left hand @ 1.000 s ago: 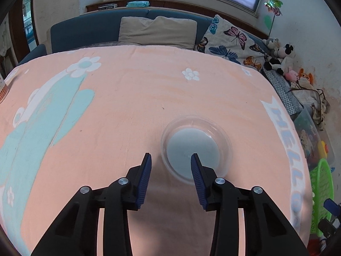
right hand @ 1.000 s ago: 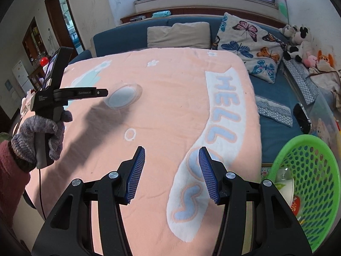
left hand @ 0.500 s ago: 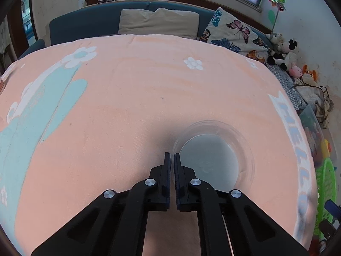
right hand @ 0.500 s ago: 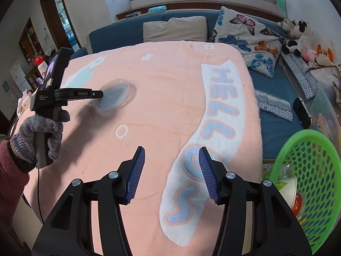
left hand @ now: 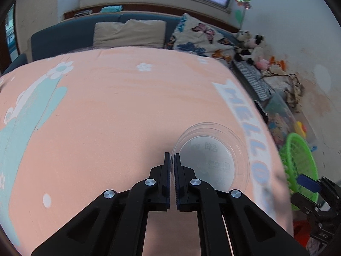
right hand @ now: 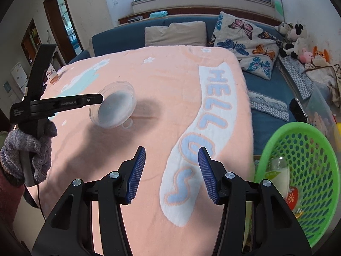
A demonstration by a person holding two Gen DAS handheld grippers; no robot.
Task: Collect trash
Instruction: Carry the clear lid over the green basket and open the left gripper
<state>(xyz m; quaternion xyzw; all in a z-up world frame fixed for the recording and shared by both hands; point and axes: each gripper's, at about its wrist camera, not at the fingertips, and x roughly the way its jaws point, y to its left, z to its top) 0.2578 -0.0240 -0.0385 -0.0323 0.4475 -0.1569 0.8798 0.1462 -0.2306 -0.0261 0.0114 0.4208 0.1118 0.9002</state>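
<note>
At lower centre, the right gripper (right hand: 171, 172) spreads ribbed blue pads. At centre left, the left gripper (left hand: 172, 160), marked "GenRobot.AI", pinches a round clear plastic lid (right hand: 114, 107) above the fuzzy peach "HELLO" blanket (right hand: 170, 89). At right, a green mesh basket (right hand: 315, 149) holds bottles.

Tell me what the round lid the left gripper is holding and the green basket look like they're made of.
Round lid: apparently thin clear plastic, glossy; the blanket shows through its rim and its centre looks frosted. Green basket: looks like moulded plastic, slightly shiny, its walls a uniform grid of holes.
</note>
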